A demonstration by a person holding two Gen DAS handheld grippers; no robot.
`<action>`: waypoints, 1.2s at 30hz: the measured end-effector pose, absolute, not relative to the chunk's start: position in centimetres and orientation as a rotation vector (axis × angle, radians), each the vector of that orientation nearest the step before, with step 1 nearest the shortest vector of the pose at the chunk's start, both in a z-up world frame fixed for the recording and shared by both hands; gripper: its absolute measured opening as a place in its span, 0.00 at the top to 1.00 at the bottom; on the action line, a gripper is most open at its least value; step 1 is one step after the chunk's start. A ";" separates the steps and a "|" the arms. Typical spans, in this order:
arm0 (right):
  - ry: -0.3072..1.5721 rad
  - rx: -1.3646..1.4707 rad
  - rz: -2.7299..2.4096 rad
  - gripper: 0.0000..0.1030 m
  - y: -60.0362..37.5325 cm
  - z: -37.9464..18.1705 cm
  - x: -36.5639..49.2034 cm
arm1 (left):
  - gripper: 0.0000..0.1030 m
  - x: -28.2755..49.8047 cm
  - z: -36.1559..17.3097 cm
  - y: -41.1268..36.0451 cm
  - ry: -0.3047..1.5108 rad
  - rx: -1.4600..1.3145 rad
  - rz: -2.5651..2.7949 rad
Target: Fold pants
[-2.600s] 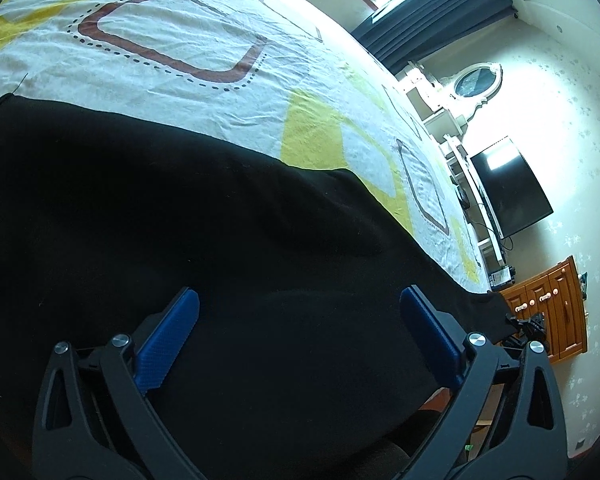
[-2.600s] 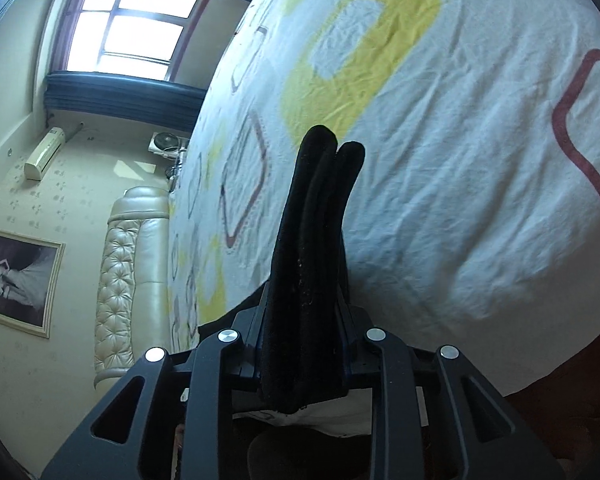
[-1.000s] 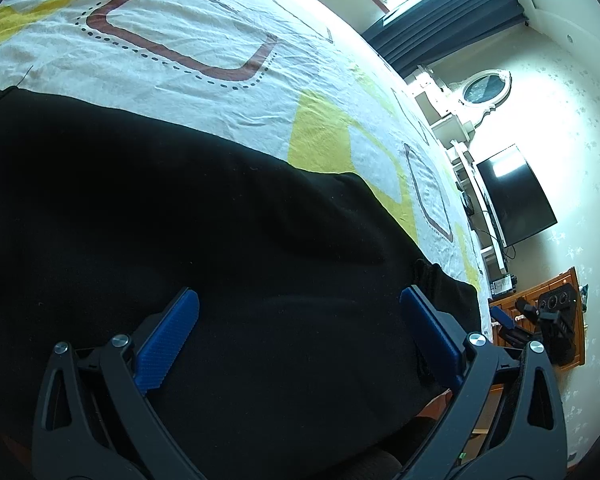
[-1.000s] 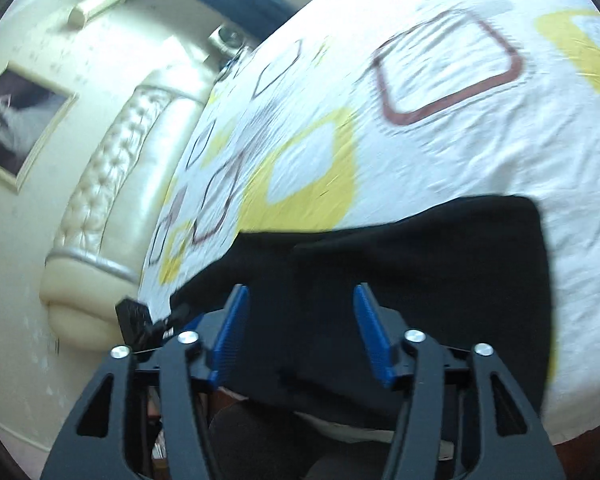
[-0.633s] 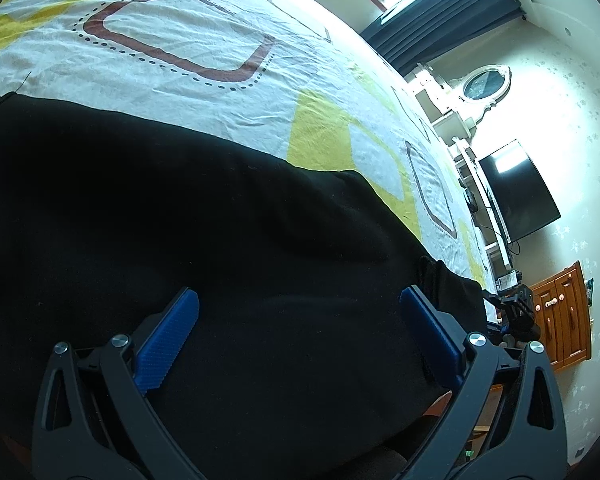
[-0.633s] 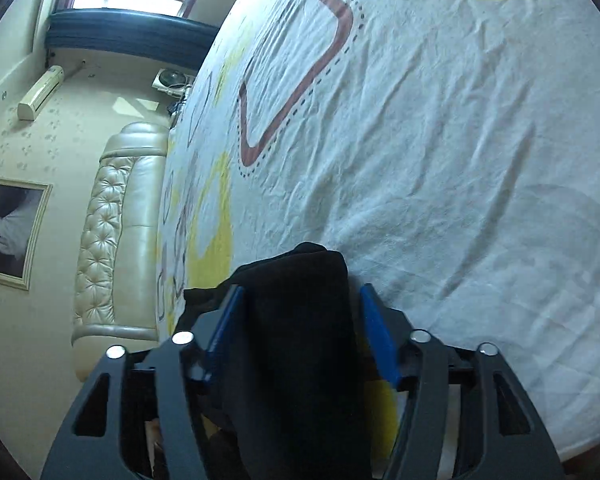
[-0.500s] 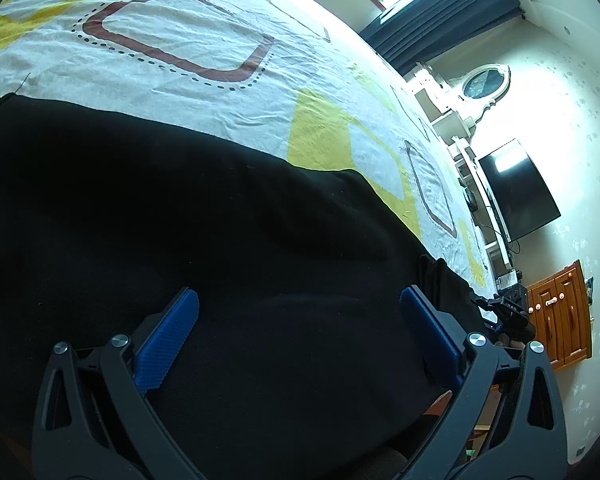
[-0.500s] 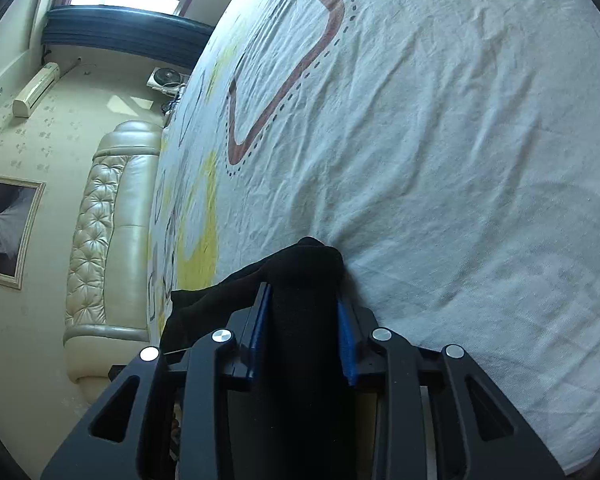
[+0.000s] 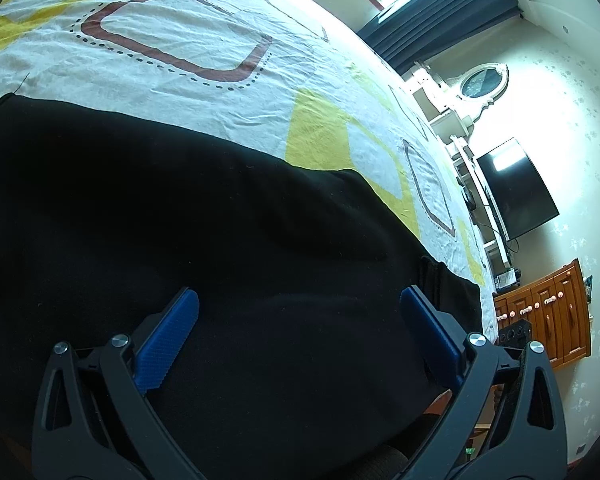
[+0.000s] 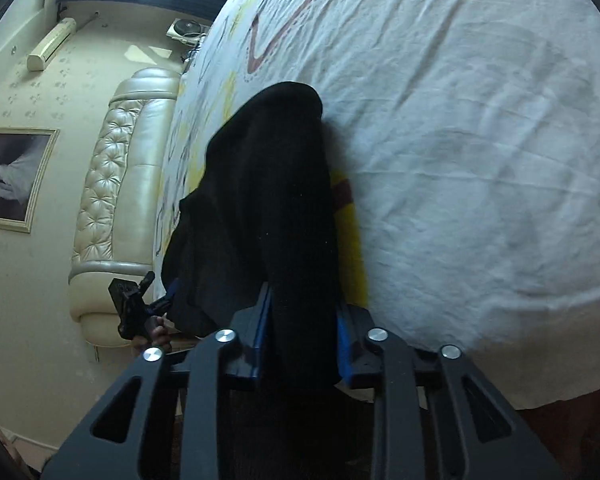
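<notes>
Black pants (image 9: 220, 220) lie spread over the near part of a bed with a white sheet (image 9: 180, 20) patterned in yellow and brown squares. My left gripper (image 9: 299, 294) hovers just above the cloth, open, its blue pads wide apart and nothing pinched. In the right wrist view, a thick bunched fold of the pants (image 10: 276, 180) stands up between the blue pads of my right gripper (image 10: 302, 304). Its jaws are closing and press on the fold from both sides at the bed's near edge. The left gripper (image 10: 134, 304), held in a hand, shows beyond the cloth.
A padded cream headboard (image 10: 112, 200) and a framed picture (image 10: 12, 176) are left of the bed. On the other side stand a wall television (image 9: 516, 188), a wooden dresser (image 9: 548, 320) and dark curtains (image 9: 440, 12). The bare sheet (image 10: 460, 120) stretches ahead.
My right gripper went from open over the flat pants to clamped on a bunched fold and dropped closer to the bed edge. The left gripper stayed put and open.
</notes>
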State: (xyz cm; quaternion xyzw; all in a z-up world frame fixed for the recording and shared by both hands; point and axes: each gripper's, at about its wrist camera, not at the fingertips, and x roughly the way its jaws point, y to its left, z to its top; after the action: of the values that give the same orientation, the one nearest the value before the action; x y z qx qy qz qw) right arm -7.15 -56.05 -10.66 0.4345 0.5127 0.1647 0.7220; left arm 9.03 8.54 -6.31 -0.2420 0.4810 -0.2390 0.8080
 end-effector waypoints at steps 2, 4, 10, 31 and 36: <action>1.132 0.939 0.361 0.76 -56.0 -10.9 -7.1 | 0.02 8.9 -6.3 8.5 1.026 -0.509 -0.515; 1.124 0.944 0.357 0.73 -56.1 -10.7 -7.0 | 0.02 8.7 -6.3 8.4 1.018 -0.498 -0.517; 1.054 0.934 0.264 0.49 -56.4 -7.5 -7.4 | 0.02 8.4 -6.1 7.5 1.018 -0.397 -0.530; 0.855 0.866 0.135 0.41 -52.5 -1.3 -8.8 | 0.03 7.3 -4.4 30.4 0.981 -0.763 -0.446; 0.881 0.892 0.126 0.41 -51.9 -2.3 -8.8 | 0.03 9.7 -6.1 30.0 1.045 -0.693 -0.491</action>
State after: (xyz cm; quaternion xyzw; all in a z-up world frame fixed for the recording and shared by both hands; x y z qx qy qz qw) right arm -8.81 -51.87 -2.30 0.4171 0.4120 0.0591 0.8080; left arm 9.71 29.99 -6.11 -0.3209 0.4838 -0.2273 0.7819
